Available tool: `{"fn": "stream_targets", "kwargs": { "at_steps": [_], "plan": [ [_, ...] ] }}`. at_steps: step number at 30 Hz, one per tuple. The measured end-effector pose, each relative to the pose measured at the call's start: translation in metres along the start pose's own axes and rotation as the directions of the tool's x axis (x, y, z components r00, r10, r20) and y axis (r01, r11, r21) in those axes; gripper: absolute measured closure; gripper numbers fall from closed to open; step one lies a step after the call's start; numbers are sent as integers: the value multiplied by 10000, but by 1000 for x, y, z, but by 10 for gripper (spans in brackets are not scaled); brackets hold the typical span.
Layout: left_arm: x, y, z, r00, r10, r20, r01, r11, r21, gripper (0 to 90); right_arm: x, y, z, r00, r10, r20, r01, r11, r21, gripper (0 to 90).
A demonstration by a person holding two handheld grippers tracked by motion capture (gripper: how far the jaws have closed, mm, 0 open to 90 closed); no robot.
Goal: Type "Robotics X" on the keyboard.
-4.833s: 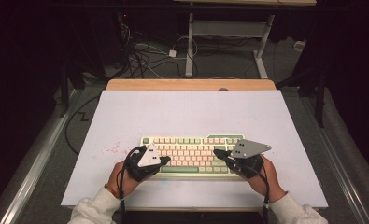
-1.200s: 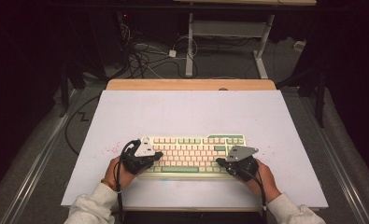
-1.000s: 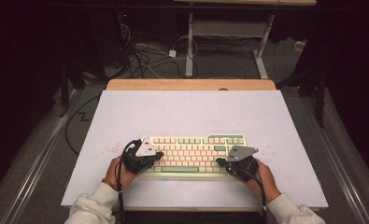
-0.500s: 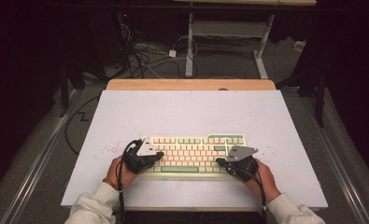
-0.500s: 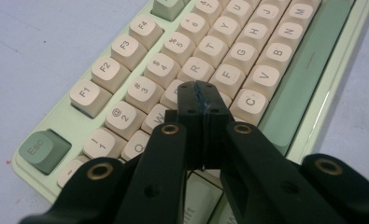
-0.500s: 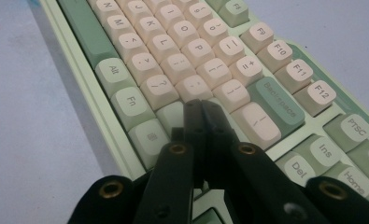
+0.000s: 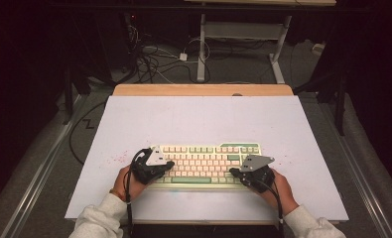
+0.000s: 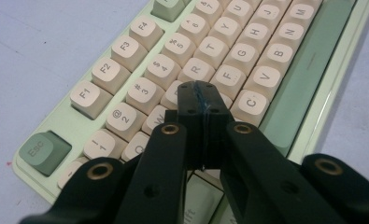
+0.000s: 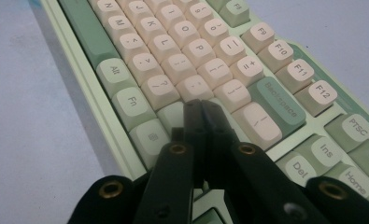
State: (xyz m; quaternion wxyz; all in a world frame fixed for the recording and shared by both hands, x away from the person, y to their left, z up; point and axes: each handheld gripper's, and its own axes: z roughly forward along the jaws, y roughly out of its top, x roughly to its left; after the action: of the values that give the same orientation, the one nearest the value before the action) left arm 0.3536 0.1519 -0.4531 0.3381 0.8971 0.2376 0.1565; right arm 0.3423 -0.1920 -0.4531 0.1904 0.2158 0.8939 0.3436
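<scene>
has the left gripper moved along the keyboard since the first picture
Yes. The left gripper has shifted left and slightly farther up the table, toward the keyboard's left end.

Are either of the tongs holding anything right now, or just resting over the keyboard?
Nothing is held. The left tongs and the right tongs are both shut with nothing between the jaws, tips down among the keys of the keyboard.
</scene>
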Motion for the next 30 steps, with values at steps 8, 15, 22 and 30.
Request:
{"fn": "stream_targets", "kwargs": {
  "at_steps": [8, 15, 22, 30],
  "plan": [
    [0, 0, 0, 10000, -8, -32, 8, 10000, 13, 873, 1, 0, 0, 10000, -59, 13, 59, 10000, -14, 900],
    [0, 0, 1, 10000, -20, -46, 20, 10000, -10, 873, 0, 0, 0, 10000, -45, -4, 45, 10000, -21, 900],
    [0, 0, 3, 10000, -61, -39, 62, 9999, 99, 875, 1, 0, 0, 10000, -57, 11, 57, 10000, -16, 900],
    [0, 2, -9, 9995, 14, -327, -25, 9995, -330, 874, 1, 0, 0, 9999, -101, 34, 101, 9999, -8, 900]
  ]
}}
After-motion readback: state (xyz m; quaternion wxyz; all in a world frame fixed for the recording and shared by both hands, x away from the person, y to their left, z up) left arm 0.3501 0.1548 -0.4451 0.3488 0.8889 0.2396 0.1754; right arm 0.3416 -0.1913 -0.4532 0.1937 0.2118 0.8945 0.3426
